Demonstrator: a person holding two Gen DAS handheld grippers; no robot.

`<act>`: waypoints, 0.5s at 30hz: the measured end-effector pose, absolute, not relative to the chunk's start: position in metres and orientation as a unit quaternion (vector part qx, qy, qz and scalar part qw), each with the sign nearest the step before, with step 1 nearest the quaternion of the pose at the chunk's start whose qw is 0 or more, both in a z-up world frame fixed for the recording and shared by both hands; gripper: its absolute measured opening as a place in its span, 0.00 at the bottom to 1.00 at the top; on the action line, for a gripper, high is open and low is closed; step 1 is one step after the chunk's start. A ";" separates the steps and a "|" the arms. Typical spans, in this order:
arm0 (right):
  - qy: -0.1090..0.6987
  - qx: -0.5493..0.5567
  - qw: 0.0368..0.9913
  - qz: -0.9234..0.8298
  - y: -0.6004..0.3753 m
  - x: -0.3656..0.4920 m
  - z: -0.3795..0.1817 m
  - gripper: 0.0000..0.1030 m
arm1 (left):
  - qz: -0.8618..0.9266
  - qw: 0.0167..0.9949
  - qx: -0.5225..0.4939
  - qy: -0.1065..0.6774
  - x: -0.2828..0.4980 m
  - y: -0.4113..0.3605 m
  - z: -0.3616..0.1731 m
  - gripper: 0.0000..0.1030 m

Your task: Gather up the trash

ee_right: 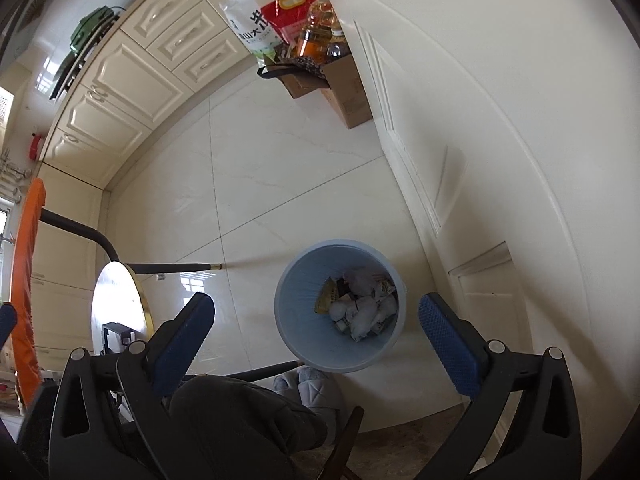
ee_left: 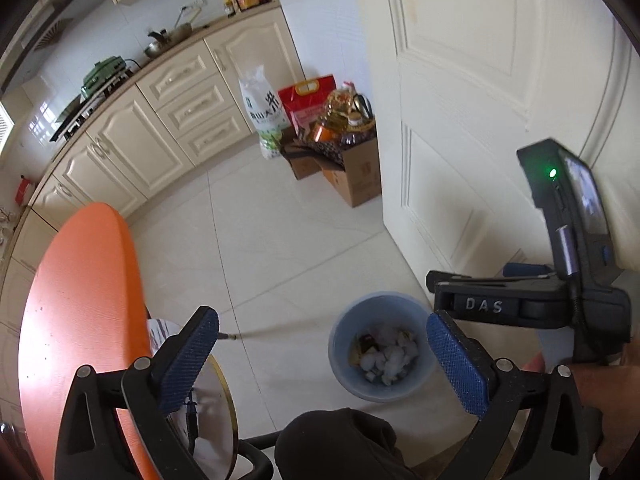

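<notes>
Orange table [ee_left: 80, 300] at left frame; left gripper [ee_left: 320, 364] and right gripper [ee_right: 316, 340] both spread wide, empty, above the blue bin [ee_right: 292, 320] of crumpled trash [ee_right: 364, 308] at lower centre. A careless swing could tip it.

The bin [ee_right: 340, 308] is pale blue, holding white crumpled paper [ee_right: 362, 312] and a yellow wrapper [ee_right: 326, 300]. Gripper pads [ee_left: 460, 364] are dark blue with a dotted texture on black frames. The round tabletop [ee_left: 76, 312] is orange, the cabinets [ee_left: 160, 120] cream, the floor [ee_right: 280, 176] glossy off-white tile.
</notes>
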State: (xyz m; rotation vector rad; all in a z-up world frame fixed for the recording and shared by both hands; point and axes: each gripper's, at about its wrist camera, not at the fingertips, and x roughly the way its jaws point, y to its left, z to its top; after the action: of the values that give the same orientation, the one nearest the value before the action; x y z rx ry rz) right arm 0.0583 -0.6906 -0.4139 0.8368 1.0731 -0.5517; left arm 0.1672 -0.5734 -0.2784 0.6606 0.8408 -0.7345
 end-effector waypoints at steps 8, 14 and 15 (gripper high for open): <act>0.444 0.349 0.784 -0.258 -0.666 0.057 -0.345 1.00 | -0.361 0.844 0.212 0.334 0.123 -0.512 -0.208 0.99; 0.382 0.283 0.849 -0.231 -0.612 0.068 -0.249 1.00 | -0.315 0.898 0.131 0.279 0.100 -0.410 -0.155 0.99; 0.373 0.271 0.859 -0.224 -0.600 0.070 -0.234 1.00 | -0.303 0.905 0.119 0.274 0.095 -0.391 -0.149 0.99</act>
State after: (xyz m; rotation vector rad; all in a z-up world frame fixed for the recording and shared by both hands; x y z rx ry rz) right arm 0.0701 -0.5996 -0.2339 0.5687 0.7821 -0.4694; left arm 0.0953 -0.3909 -0.1493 0.2468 0.5662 -0.6262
